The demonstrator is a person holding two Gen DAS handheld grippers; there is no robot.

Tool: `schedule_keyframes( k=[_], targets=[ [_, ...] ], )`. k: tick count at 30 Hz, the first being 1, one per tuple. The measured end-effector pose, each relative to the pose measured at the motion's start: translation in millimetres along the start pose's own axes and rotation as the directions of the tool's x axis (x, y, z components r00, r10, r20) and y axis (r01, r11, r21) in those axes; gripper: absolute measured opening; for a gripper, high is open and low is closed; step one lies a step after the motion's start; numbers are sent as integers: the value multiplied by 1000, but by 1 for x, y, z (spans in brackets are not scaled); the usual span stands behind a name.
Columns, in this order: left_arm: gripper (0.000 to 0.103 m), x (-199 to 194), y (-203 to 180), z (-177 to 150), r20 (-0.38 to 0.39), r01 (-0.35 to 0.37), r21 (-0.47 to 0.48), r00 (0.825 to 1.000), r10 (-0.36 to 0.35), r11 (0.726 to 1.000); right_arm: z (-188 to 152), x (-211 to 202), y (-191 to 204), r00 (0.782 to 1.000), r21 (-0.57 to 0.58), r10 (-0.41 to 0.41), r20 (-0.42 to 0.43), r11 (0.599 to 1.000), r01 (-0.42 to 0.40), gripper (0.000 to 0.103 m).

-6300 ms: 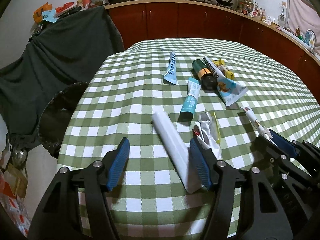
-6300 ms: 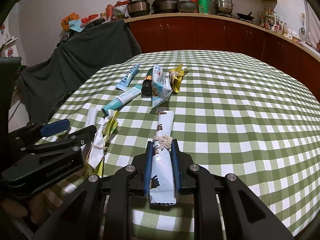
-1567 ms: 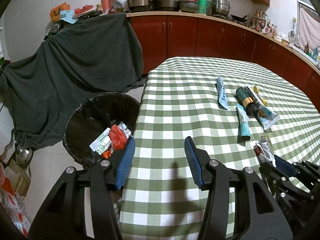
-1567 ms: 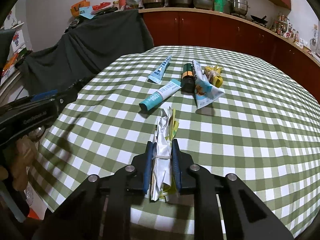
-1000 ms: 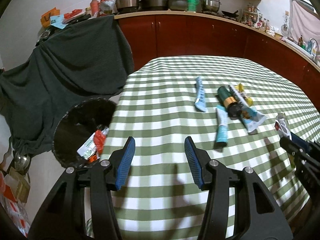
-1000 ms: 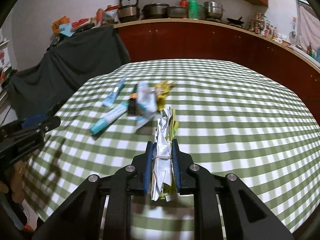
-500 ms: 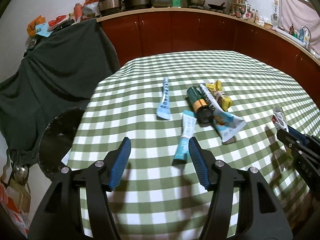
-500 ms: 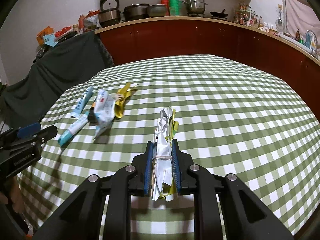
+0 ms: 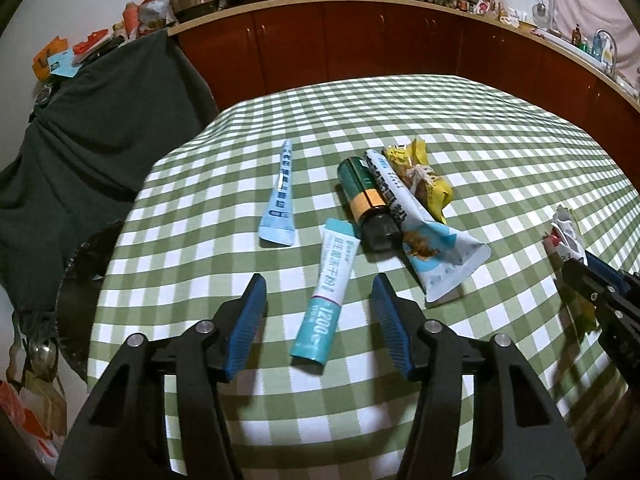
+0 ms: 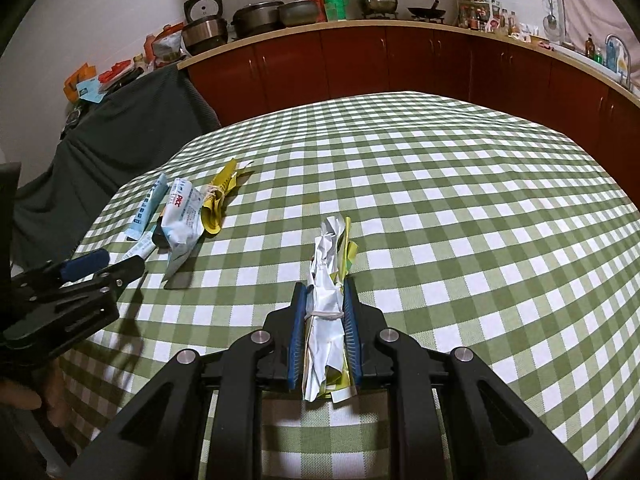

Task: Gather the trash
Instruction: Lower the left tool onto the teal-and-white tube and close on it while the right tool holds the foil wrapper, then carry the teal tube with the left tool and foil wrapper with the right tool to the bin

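My left gripper (image 9: 318,284) hovers over the green checked table (image 9: 500,168). Its jaws are closing, and a teal tube (image 9: 338,256) lies on the cloth between the blue fingers, untouched by the pads. Beyond it lie a light blue tube (image 9: 281,196), a green-and-orange cylinder (image 9: 362,196), a white-and-blue pouch (image 9: 424,248) and a yellow wrapper (image 9: 424,176). My right gripper (image 10: 324,286) is shut on a crumpled white-and-yellow wrapper bundle (image 10: 330,256) tied with a rubber band and holds it above the table. The left wrist view shows that gripper at its right edge.
A black bin (image 9: 86,280) with a bag liner stands on the floor past the table's left edge. A dark green cloth (image 9: 92,132) drapes furniture behind it. Red cabinets (image 9: 360,40) with pots on the counter run along the back.
My left gripper has swung from the bin side to over the trash pile, and the teal tube now lies between its fingers. My right gripper still grips the bundle and has shifted sideways.
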State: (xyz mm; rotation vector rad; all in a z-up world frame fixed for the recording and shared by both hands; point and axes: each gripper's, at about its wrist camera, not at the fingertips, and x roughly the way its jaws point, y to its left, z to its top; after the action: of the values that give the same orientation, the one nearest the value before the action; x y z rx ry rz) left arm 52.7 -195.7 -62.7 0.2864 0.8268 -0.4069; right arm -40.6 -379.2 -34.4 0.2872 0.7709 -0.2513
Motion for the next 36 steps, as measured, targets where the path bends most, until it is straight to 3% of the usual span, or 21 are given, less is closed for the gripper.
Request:
schedule_keyframes(
  k=[9, 13, 36],
  targets=[
    [31, 2, -6, 1, -4, 32, 21, 999, -32, 999, 1, 1, -3, 1000, 4, 4, -5, 1000, -4, 19],
    [15, 2, -9, 1, -8, 58, 28, 998, -57, 998, 1, 1, -3, 1000, 3, 3, -5, 1000, -3, 20],
    [10, -27, 15, -16, 39, 66, -26, 997, -65, 997, -2, 3, 6, 1000, -25, 6, -5, 1000, -6, 19]
  ],
)
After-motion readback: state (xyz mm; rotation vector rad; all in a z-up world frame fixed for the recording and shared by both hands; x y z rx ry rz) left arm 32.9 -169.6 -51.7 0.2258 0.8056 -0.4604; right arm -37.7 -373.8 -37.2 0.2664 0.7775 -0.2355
